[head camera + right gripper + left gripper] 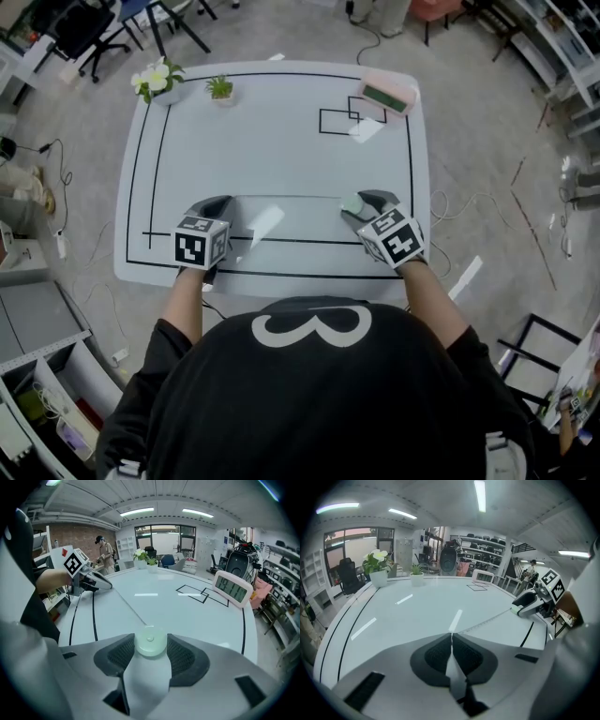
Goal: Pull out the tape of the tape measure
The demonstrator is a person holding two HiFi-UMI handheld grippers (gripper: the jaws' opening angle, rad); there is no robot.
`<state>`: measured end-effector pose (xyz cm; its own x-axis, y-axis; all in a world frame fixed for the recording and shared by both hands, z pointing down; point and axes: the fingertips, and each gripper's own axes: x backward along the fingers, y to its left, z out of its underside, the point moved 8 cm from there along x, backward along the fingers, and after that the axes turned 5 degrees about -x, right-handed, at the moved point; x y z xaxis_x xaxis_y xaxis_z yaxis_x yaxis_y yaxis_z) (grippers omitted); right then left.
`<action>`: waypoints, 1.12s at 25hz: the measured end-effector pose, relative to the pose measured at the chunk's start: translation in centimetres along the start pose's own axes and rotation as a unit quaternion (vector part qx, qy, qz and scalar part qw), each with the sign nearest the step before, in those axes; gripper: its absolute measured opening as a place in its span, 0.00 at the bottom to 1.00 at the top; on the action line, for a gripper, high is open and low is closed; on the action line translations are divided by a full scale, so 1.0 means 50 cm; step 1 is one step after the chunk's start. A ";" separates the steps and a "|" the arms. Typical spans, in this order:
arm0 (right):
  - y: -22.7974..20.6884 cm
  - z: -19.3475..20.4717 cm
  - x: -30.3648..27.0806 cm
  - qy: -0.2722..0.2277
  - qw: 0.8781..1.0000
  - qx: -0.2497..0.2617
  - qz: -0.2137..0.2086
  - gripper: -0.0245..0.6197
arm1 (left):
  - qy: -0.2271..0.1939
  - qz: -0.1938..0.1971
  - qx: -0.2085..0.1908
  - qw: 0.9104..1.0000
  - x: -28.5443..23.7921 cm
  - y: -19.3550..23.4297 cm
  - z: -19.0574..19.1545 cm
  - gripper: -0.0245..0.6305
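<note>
The tape measure (150, 641) is a small round pale-green case, and my right gripper (150, 645) is shut on its sides. In the head view the tape measure (352, 203) is at the tip of the right gripper (359, 202), just above the white table (281, 141). Its thin pale tape (286, 197) runs level leftward to my left gripper (223, 203). The left gripper (451, 638) is shut on the tape's end, and the tape (487, 621) stretches away to the case. From the right gripper view the tape (126, 606) leads to the left gripper (108, 586).
At the table's far edge stand a white flower pot (159, 82), a small green plant (221, 89) and a white clock with a green screen (387, 96). Black lines (410, 169) mark the tabletop. Office chairs and shelving surround the table; a person (102, 550) stands at the back.
</note>
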<state>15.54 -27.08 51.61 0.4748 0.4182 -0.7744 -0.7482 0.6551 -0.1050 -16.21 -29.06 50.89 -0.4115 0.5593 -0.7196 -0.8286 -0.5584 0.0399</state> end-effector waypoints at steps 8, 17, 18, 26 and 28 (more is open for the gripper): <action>-0.010 0.001 0.011 -0.011 0.999 -0.025 -0.017 0.51 | 0.001 -0.004 0.000 1.000 0.018 0.010 0.009 0.24; 0.048 -0.029 0.124 -0.130 0.987 -0.054 -0.074 0.51 | -0.066 0.034 0.037 0.997 0.113 -0.045 -0.001 0.35; 0.063 -0.035 0.144 -0.153 0.983 -0.057 -0.086 0.49 | -0.079 0.045 0.038 0.995 0.128 -0.058 -0.008 0.35; 0.187 -0.039 0.283 -0.261 0.955 -0.042 -0.137 0.15 | -0.170 0.134 0.015 0.976 0.262 -0.195 -0.062 0.18; 0.202 -0.031 0.303 -0.272 0.951 -0.060 -0.136 0.08 | -0.201 0.163 0.010 0.966 0.297 -0.230 -0.078 0.14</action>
<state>14.45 -15.07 37.84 0.8039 0.5275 -0.2748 -0.5946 0.7234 -0.3508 -11.30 -16.73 37.04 -0.7622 0.5506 -0.3405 -0.6359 -0.7353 0.2345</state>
